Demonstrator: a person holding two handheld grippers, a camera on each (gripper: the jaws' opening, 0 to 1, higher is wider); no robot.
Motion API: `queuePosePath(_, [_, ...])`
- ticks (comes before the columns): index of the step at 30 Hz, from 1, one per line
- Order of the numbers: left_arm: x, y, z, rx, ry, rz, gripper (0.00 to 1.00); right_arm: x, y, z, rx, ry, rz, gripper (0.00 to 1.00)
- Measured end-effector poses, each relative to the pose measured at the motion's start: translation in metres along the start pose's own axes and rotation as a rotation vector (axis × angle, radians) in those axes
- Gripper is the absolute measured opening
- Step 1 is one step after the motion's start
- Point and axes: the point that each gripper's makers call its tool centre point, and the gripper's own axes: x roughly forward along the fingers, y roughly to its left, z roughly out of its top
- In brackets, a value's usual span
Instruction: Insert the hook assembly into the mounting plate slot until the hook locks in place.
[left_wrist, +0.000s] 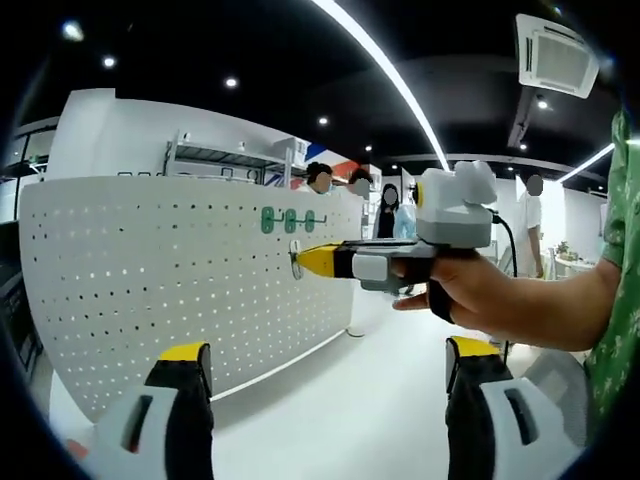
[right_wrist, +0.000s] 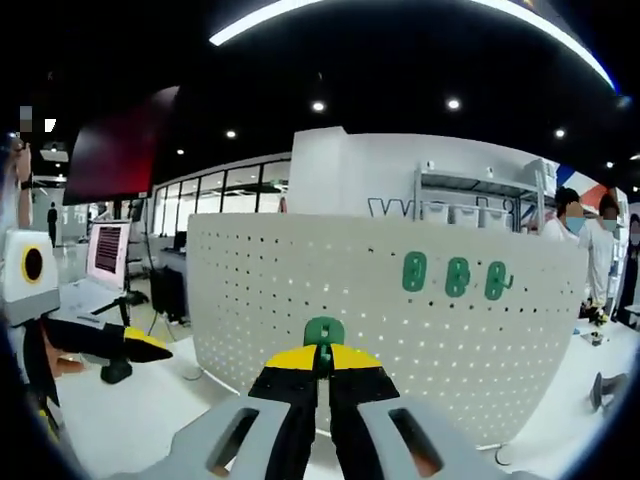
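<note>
Your right gripper (right_wrist: 322, 372) is clenched on the green hook (right_wrist: 323, 332), pinching its lower part so the rounded top stands clear above the yellow tips, right in front of the white pegboard (right_wrist: 300, 290). Three more green hooks (right_wrist: 457, 276) already sit on the board, up and to the right. The hook looks small, light and stiff plastic, likely slippery, so keep hold low on its base. Your left gripper (left_wrist: 330, 365) hangs released, holding nothing.

No text, label or number is clear enough to read.
</note>
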Motion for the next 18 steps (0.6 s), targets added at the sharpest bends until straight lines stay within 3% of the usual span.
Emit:
queuePosePath(13, [-0.005,0.009,-0.004,-0.002,0.009,0.007,0.97,0.038,-0.018,0.051,-0.063,-0.079,-0.058,0.01])
queuePosePath(18, [-0.006,0.013,-0.006,-0.007,0.011,0.009,0.96,0.049,-0.027,0.059,-0.081,-0.091,-0.080,0.01])
